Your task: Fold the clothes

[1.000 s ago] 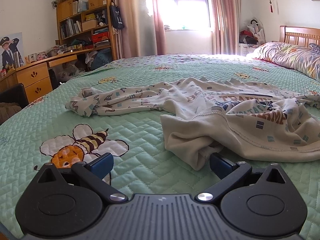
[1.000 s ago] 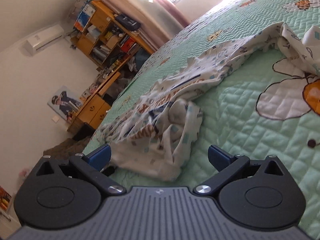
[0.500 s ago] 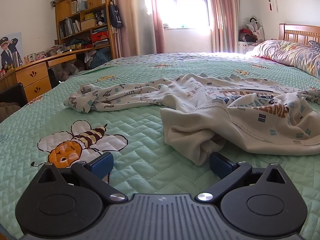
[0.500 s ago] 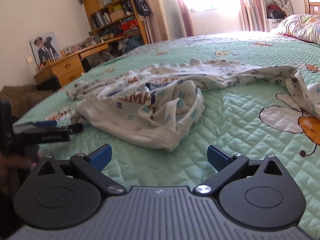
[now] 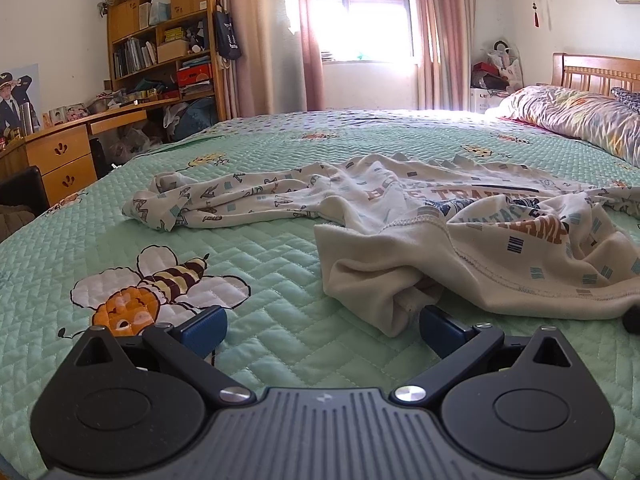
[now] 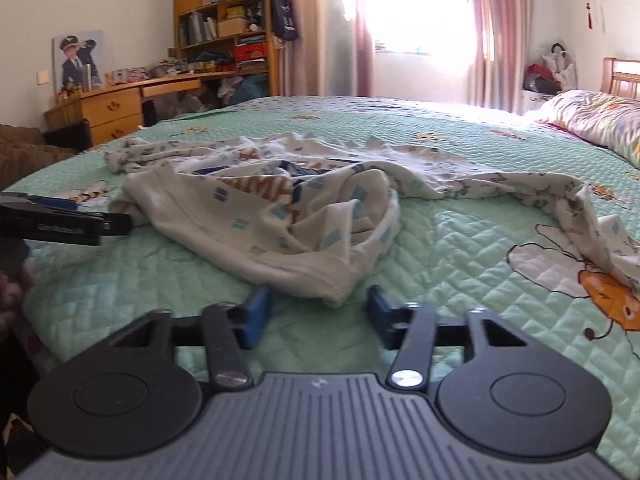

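A crumpled white printed shirt lies spread across the green quilted bed cover. My left gripper is open and low over the cover, with a folded corner of the shirt just ahead of its right finger. In the right wrist view the shirt has its hem corner lying just in front of and between the blue fingers of my right gripper. Its jaws are closing and the pads are not touching the cloth. The left gripper shows at the left edge, held by a hand.
A patterned pillow and wooden headboard sit at the far right. A wooden desk and bookshelf stand beyond the bed's left edge. A bright curtained window is at the back.
The right gripper's view has rolled level and come up to the shirt's hem corner. Its fingers now stand closer together. The left gripper has kept still.
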The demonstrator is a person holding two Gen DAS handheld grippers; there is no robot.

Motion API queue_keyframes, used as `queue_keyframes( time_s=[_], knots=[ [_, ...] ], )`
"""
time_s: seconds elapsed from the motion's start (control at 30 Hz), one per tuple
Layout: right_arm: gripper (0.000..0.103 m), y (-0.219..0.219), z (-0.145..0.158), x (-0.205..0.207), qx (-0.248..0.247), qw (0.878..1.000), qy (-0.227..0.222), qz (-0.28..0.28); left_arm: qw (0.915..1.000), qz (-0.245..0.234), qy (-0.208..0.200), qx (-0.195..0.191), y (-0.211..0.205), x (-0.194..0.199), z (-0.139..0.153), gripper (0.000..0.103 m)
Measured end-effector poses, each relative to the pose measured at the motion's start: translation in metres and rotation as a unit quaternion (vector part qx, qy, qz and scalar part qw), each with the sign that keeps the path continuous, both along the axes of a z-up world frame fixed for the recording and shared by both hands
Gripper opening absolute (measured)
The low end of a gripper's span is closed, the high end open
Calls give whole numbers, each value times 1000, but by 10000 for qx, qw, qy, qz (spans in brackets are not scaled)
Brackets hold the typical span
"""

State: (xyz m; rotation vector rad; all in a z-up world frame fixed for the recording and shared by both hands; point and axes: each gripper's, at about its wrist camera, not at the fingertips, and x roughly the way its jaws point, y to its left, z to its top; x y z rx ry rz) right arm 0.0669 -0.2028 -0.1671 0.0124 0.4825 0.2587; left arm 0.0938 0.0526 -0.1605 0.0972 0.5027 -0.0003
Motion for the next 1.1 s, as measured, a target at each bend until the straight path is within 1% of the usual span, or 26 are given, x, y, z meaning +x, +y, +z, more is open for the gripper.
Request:
queue_keyframes(
  time_s=[0.07, 0.1, 0.23, 0.27, 0.37, 0.47, 0.53, 0.6, 0.67, 0.73, 0.83, 0.9, 1.03, 1.1],
  knots=[
    [44, 0, 2, 2, 64, 10000, -8, -29, 10000, -36, 10, 49, -2, 0, -1, 102],
    [39, 4, 2, 2, 74, 10000, -26, -32, 10000, -51, 2, 57, -3, 0, -2, 102],
    [11, 1, 6, 4, 147, 9998, -125, -40, 9999, -124, -13, 66, -6, 0, -2, 102],
    [10, -2, 7, 5, 234, 9996, -139, -44, 9999, -146, -12, 73, -6, 0, -2, 102],
    [8, -9, 14, 6, 553, 9982, -203, -75, 9996, -290, 22, 44, -10, 2, -1, 102],
    [8, -22, 27, 4, 1027, 9938, -392, -143, 9983, -572, 11, -50, -12, 4, 4, 102],
    [8, -35, 34, 3, 1389, 9889, -475, -228, 9972, -743, -4, 69, -18, 7, 6, 102],
    [8, -45, 33, 5, 1692, 9841, -398, -352, 9960, -869, 16, 200, -23, 13, 7, 102],
    [8, -52, 32, 9, 1796, 9819, -364, -488, 9952, -928, 70, 301, -27, 21, 9, 102],
    [8, -55, 33, 10, 1811, 9811, -412, -551, 9947, -975, 165, 295, -31, 33, 12, 102],
    [9, -62, 35, 14, 1883, 9785, -513, -671, 9941, -1035, 303, 136, -32, 51, 14, 102],
    [9, -74, 35, 19, 2045, 9737, -554, -840, 9937, -1070, 345, -17, -31, 59, 15, 102],
    [9, -96, 32, 26, 2310, 9640, -563, -1193, 9924, -1187, 324, -79, -30, 70, 15, 102],
    [9, -98, 29, 30, 2321, 9635, -529, -1226, 9905, -1326, 338, -137, -30, 74, 16, 102]
  ],
)
